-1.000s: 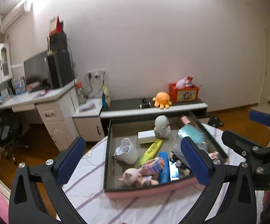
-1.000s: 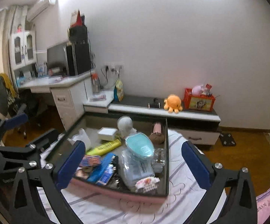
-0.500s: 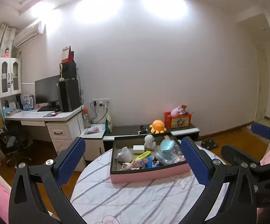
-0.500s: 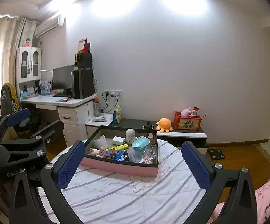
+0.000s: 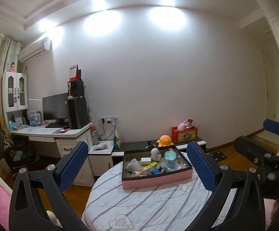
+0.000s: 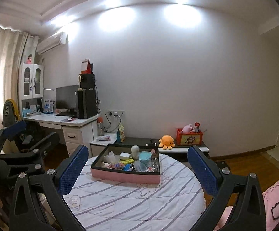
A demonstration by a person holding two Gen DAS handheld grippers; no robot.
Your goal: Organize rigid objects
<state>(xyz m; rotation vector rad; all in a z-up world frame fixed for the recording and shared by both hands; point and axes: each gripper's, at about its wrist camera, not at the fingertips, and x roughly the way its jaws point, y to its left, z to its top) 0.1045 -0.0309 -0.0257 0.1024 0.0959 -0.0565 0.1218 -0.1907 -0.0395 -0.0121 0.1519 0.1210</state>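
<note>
A pink tray with a dark inside (image 5: 158,179) (image 6: 126,176) stands on the round table, full of small objects: a white figurine (image 5: 155,153) (image 6: 135,150), a teal lid (image 5: 170,155) (image 6: 144,156), a yellow tube (image 5: 150,165) (image 6: 126,161), a white box (image 5: 146,160), small toys. My left gripper (image 5: 137,168) is open and empty, well back from the tray. My right gripper (image 6: 137,170) is open and empty, also well back. Each gripper shows at the edge of the other's view (image 5: 270,154) (image 6: 16,154).
The round table has a white cloth with purple stripes (image 5: 149,202) (image 6: 135,198). Behind it are a low TV bench with an orange plush octopus (image 5: 164,140) and a red box (image 5: 184,133), and a desk with monitor (image 5: 55,105) at left. Pink bedding (image 6: 276,198) lies at right.
Both grippers have pulled far back and up from the tray, which now looks small and distant. Both stayed open and empty.
</note>
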